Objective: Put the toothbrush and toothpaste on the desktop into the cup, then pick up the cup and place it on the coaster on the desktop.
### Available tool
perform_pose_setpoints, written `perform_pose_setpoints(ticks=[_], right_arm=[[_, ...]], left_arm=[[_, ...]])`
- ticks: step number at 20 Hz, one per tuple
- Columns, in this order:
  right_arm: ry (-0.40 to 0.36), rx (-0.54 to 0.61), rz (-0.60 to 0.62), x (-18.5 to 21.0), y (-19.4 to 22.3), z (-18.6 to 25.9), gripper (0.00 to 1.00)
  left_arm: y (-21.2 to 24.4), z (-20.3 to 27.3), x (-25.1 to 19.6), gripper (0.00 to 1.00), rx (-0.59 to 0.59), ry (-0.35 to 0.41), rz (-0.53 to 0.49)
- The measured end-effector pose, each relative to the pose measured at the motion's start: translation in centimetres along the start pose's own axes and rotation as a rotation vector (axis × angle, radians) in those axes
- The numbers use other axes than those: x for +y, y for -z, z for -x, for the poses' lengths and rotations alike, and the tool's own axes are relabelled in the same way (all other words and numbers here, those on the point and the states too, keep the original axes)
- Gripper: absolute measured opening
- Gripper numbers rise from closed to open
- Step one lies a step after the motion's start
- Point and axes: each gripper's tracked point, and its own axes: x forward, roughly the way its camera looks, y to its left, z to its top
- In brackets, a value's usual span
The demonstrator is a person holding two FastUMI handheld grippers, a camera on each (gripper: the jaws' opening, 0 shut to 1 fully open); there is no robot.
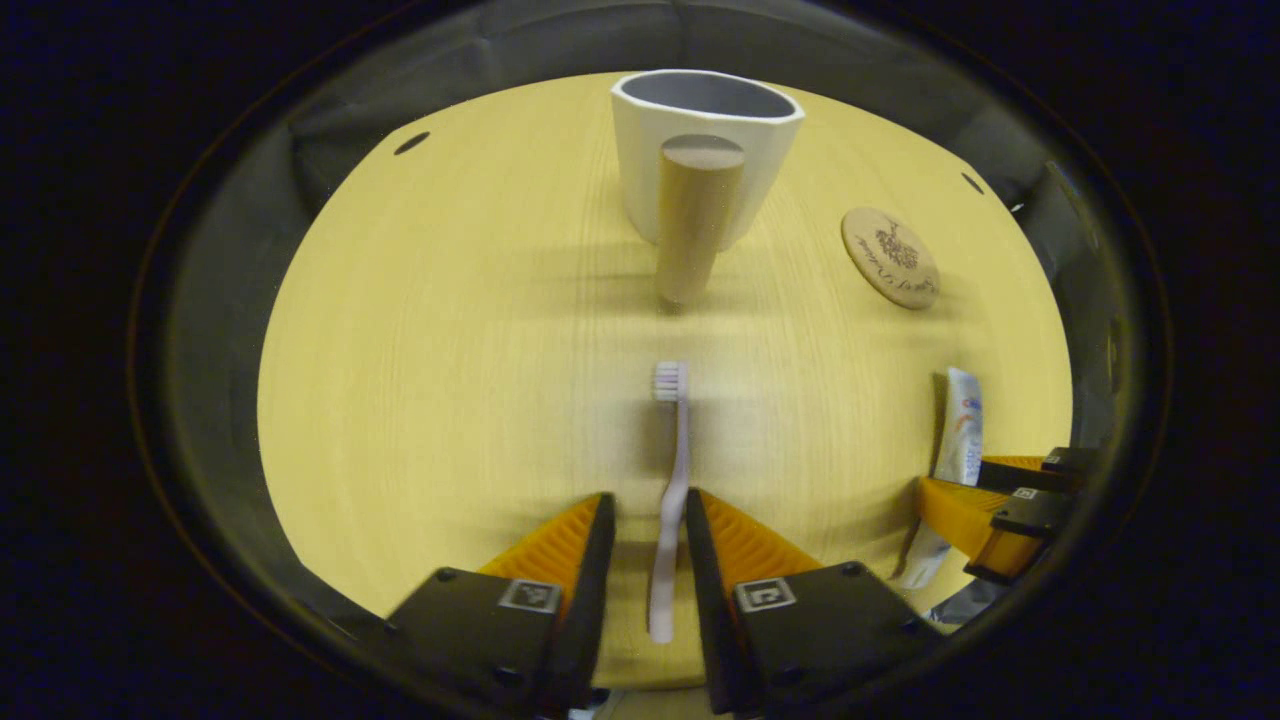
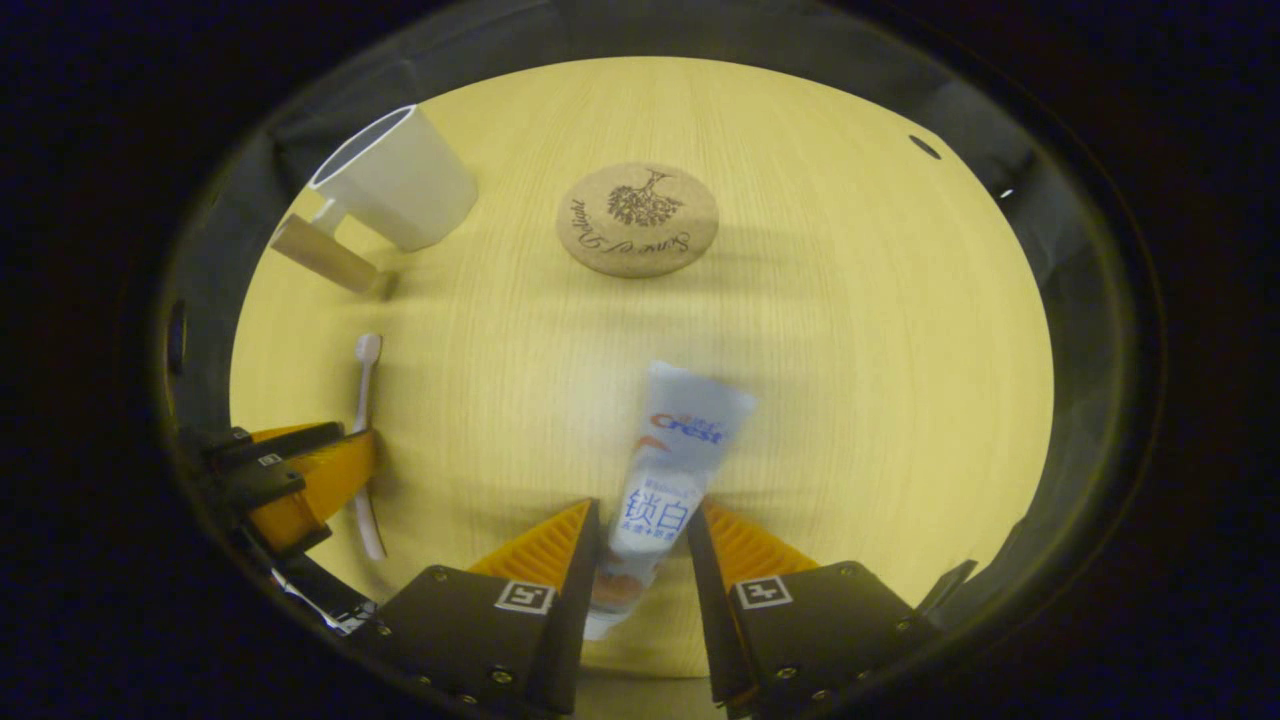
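your left gripper [image 1: 650, 525] straddles the slim pale plastic toothbrush [image 1: 672, 490] lying on the yellow wooden desktop [image 1: 450, 380], jaws partly open, not yet pinching. your right gripper [image 2: 642, 535] likewise brackets the white toothpaste tube [image 2: 665, 470], unclamped. farther off stand the empty white cup with a wooden handle [image 1: 700, 150] and, to its right, the round cork coaster [image 2: 638, 220]. every step remains.
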Motion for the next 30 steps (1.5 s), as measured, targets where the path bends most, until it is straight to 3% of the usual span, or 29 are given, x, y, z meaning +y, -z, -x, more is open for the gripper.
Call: perform_pose_setpoints(ticks=[2, 3, 5, 6, 9, 11, 15, 30], right_arm=[[0.017, -0.015, 0.004, -0.4, -0.2, -0.3, 0.5], [0.004, 0.005, 0.005, -0.1, 0.2, 0.0, 0.29], [0.001, 0.008, 0.001, -0.2, 0.1, 0.0, 0.3], [0.001, 0.01, 0.001, -0.2, 0.1, 0.1, 0.29], [0.011, 0.016, 0.005, -0.3, 0.3, 0.2, 0.3], [-0.005, 0.015, -0.011, -0.2, 0.3, 0.0, 0.16], [-0.022, 0.008, -0.044, -0.4, 0.3, 0.4, 0.16], [-0.057, -0.019, -0.146, -1.5, 0.4, 1.4, 0.16]], left_arm=[[0.1, -0.1, 0.0, 0.2, 0.01, -0.01, 0.0], [0.1, -0.1, -0.1, 0.2, 0.015, -0.012, -0.004], [-0.4, -0.1, 0.1, 0.2, 0.015, -0.013, 0.0], [-0.2, 0.0, 0.0, 0.1, 0.02, -0.015, 0.003], [-0.1, 0.1, 0.1, 0.11, 0.026, -0.006, 0.011], [-0.2, 0.0, 0.0, 0.11, 0.02, -0.001, 0.012], [-0.1, 0.5, -0.6, 0.11, 0.014, 0.032, 0.017], [-5.9, 12.0, -6.0, 0.1, -0.152, 0.192, -0.028]])
